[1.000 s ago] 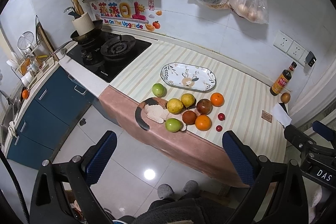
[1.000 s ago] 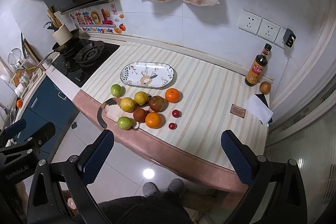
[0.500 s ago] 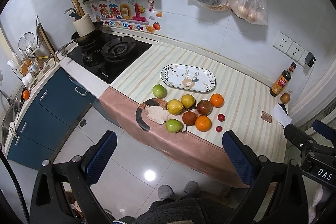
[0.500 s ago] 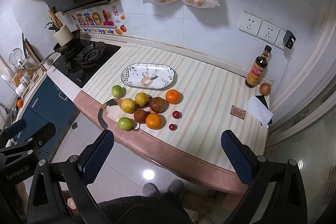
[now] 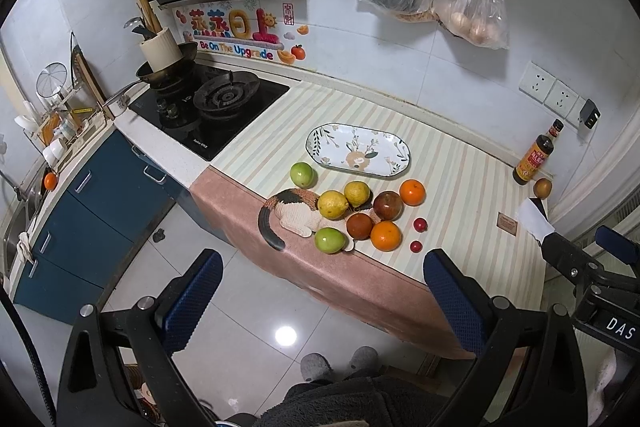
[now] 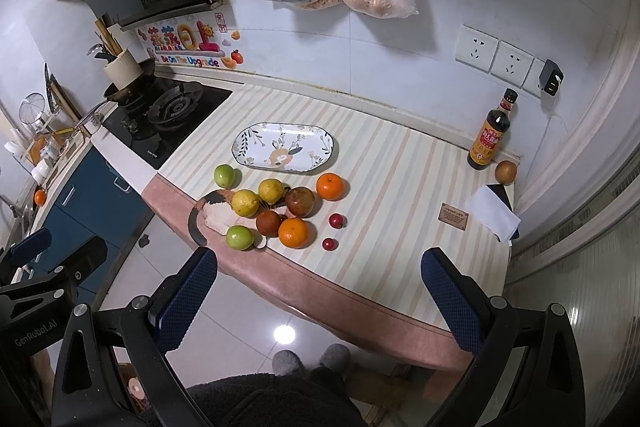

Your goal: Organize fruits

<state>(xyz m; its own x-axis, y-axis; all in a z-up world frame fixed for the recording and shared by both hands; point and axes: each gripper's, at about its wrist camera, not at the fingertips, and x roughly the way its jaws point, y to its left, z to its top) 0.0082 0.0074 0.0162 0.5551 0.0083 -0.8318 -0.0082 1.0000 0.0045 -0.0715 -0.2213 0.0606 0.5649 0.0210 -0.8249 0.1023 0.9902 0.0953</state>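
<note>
Both the left gripper (image 5: 320, 291) and right gripper (image 6: 320, 291), jaws spread and empty, hang before the counter; the fruits (image 6: 280, 211) cluster ahead, just short of the oval plate (image 6: 244, 143).

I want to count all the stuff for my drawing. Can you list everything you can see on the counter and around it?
plate: one, white, flowered, behind the fruit, nothing on it
green fruits: two, left side of the pile
yellow fruits: two, side by side
oranges: two, orange
dark red-brown fruits: two, pile's middle
small red fruits: two, right of pile
cat-shaped mat: one, calico, under the pile
bottle: one, dark, back right corner
stove: one, black, left
left gripper: open, above the floor
right gripper: open, before the counter edge
</note>
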